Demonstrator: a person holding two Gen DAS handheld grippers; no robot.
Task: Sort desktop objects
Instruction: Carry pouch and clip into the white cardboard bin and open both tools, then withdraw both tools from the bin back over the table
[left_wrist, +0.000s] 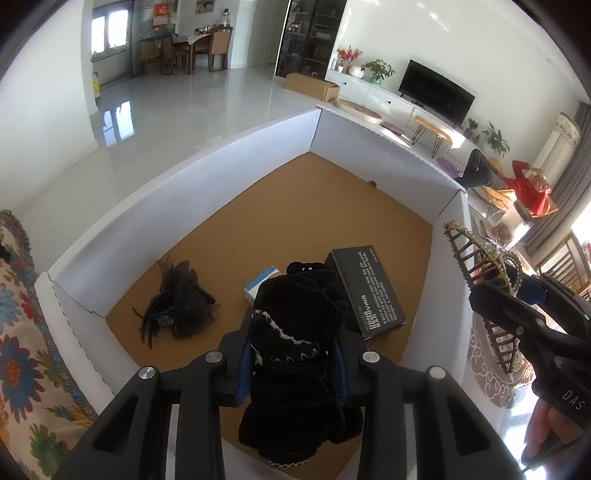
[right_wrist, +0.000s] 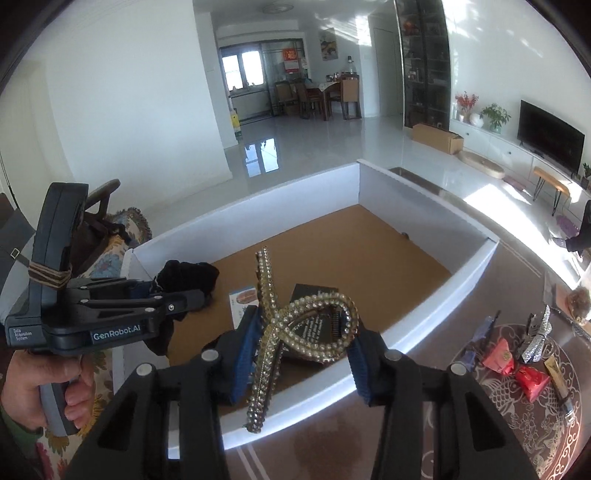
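Over the white-walled cardboard box with the brown floor (left_wrist: 207, 177), the left gripper (left_wrist: 295, 354) was clamped on a black velvet hair accessory with pale lace trim (left_wrist: 295, 332), hanging above the box floor, near a black gauze flower hair claw (left_wrist: 177, 306), a small blue-and-white carton (left_wrist: 263, 282) and a flat black printed box (left_wrist: 369, 291) already lying inside. Best play, I'd say: lower it toward bare floor before letting go, so it didn't bury the carton. Further right, the right gripper (right_wrist: 301, 354) pinched a gold looped hair clip studded with pearls and rhinestones (right_wrist: 295, 332) above the near wall; it wanted carrying further in before release. Readable writing: "GenRobot.AI" and "Data Acquisition System" on the left tool, "DAS" on the right; the black box's print was too small.
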